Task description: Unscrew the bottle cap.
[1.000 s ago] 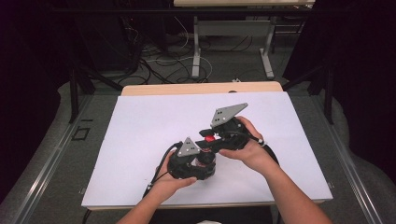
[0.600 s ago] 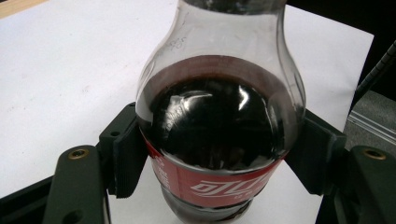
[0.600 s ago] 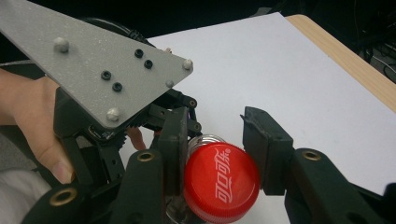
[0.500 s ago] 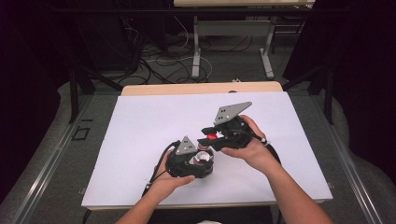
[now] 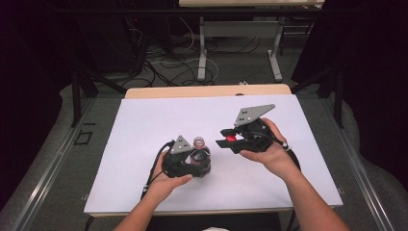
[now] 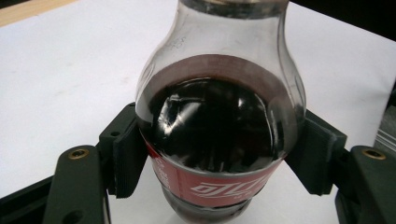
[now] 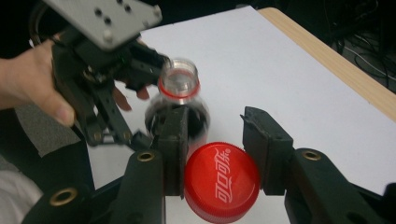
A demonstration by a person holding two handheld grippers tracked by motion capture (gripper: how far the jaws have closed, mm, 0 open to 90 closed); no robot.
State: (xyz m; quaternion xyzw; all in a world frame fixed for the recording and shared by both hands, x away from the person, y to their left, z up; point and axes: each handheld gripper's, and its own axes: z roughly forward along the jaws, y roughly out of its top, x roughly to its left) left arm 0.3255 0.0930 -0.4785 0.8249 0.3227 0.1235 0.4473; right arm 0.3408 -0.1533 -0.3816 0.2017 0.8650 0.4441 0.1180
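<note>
A wooden table (light edge showing) carries a white sheet.

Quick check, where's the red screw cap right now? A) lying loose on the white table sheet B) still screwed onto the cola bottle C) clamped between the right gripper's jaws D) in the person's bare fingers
C. The right gripper has its black jaws shut on the red plastic screw cap, while the clear plastic cola bottle, held by the left gripper, shows an open neck with only the red ring left.
</note>
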